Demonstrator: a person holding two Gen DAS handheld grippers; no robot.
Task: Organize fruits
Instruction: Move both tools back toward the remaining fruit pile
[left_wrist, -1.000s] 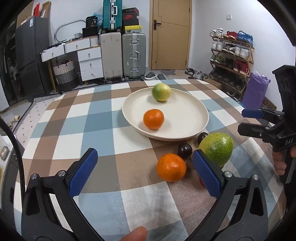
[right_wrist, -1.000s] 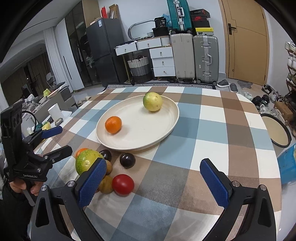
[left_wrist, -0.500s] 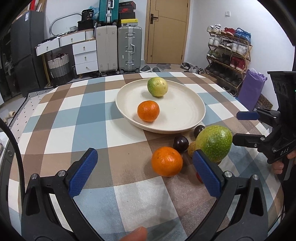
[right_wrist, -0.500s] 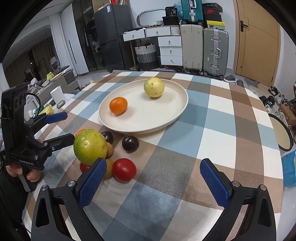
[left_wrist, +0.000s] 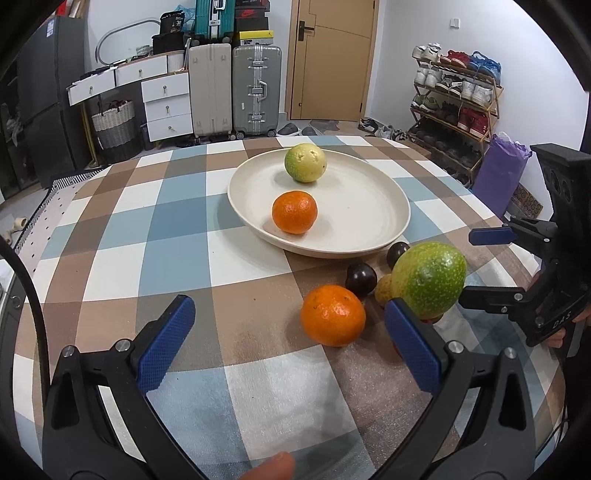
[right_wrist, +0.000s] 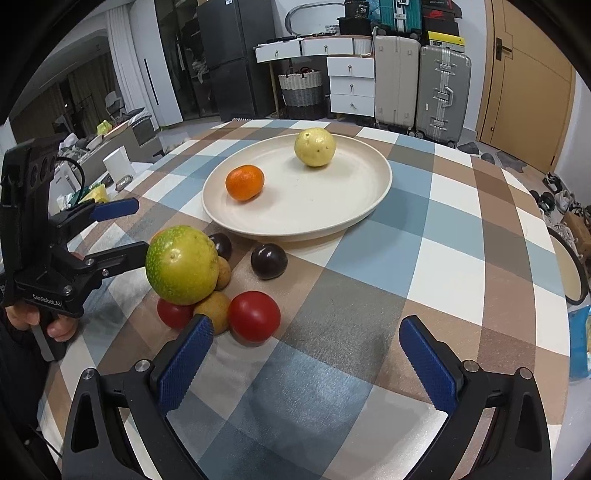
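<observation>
A cream plate (left_wrist: 369, 221) (right_wrist: 354, 206) holds a tangerine (left_wrist: 294, 212) (right_wrist: 245, 182) and a yellow-green round fruit (left_wrist: 305, 163) (right_wrist: 315, 146). In front of it lies a pile: a large green fruit (left_wrist: 428, 278) (right_wrist: 181, 264), a loose tangerine (left_wrist: 333, 315), two dark plums (right_wrist: 269, 261), two red tomatoes (right_wrist: 254, 316) and small tan fruits (right_wrist: 213, 309). My left gripper (left_wrist: 291, 347) is open and empty, with the loose tangerine between its fingers' line. My right gripper (right_wrist: 306, 354) is open and empty, just right of the pile.
The checked tablecloth (left_wrist: 155, 236) covers a round table. Suitcases, drawers and a shoe rack stand beyond it on the floor. A round tray (right_wrist: 570, 269) leans by the table's right edge in the right wrist view.
Both grippers have moved closer to the fruit pile and the plate. Both stay open. No fruit has moved.
</observation>
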